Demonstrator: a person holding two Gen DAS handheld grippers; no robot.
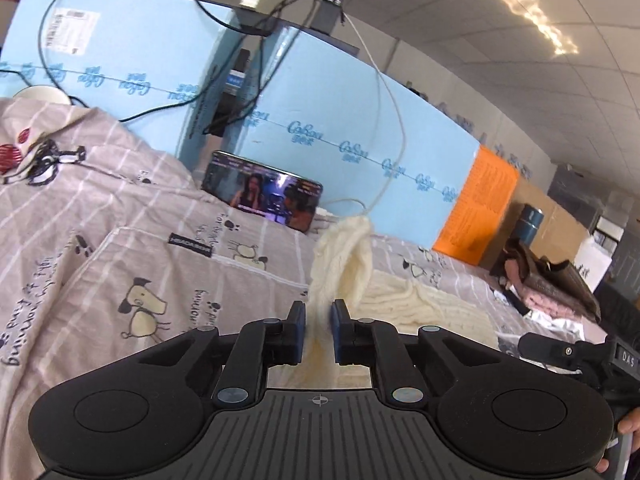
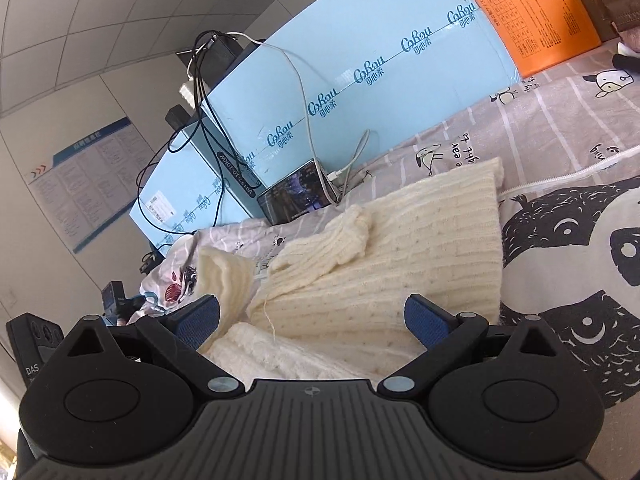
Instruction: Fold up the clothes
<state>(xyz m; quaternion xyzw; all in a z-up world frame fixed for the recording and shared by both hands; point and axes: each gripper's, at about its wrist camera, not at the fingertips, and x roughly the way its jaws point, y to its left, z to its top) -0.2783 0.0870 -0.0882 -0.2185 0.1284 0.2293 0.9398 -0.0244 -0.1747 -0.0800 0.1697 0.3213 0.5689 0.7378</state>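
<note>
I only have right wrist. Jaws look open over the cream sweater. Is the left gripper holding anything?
Observer: Yes. The left gripper is shut on a sweater sleeve, which rises in front of it.
Operator: Anything beyond the orange board?
Observer: A dark flask stands there.
Operator: More clothes that side?
Observer: A stack of folded clothes, pink and brown, lies on the bedspread.

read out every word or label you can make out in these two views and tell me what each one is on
"CoRou": repeated along the blue foam boards.
"DAS": on the other gripper's black body.
Bedsheet handwriting: partial words only, such as "morning".
Orange sheet, wall poster, white sticker, phone screen: too small to read.
</note>
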